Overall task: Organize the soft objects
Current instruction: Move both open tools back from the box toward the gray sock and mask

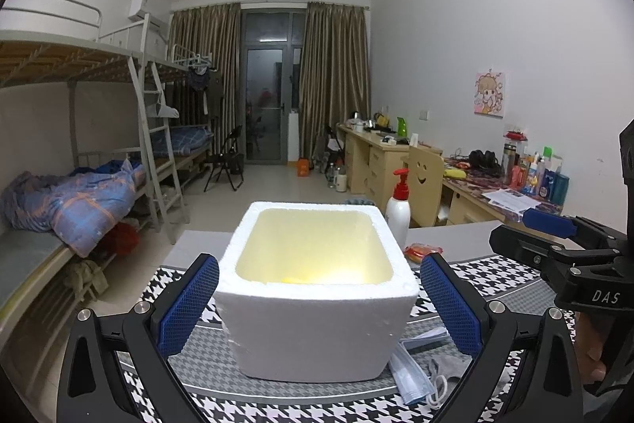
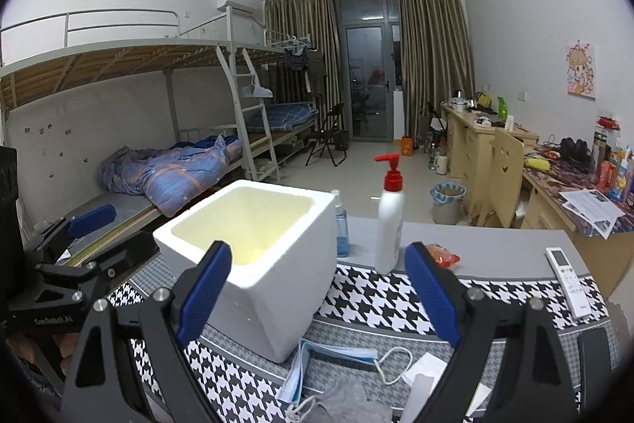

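Observation:
A white foam box (image 1: 317,328) stands open-topped on the houndstooth mat (image 1: 495,276), with something yellow (image 1: 293,279) low inside it. My left gripper (image 1: 319,260) is open, its blue pads flanking the box's near corners without pressing. A blue face mask (image 2: 317,355) and a grey cloth (image 2: 348,399) lie in front of the box, at its right foot. My right gripper (image 2: 317,248) is open and empty above them, with the box (image 2: 257,264) ahead to its left. One pad (image 1: 549,221) of the right gripper shows at the right edge of the left wrist view.
Behind the mat stand a white pump bottle (image 2: 390,224) and a clear bottle of blue liquid (image 2: 340,224), with a red-orange packet (image 2: 443,254) beside them. A white remote (image 2: 566,276) lies far right. White paper (image 2: 428,371) lies near the mask. Bunk beds left, desks right.

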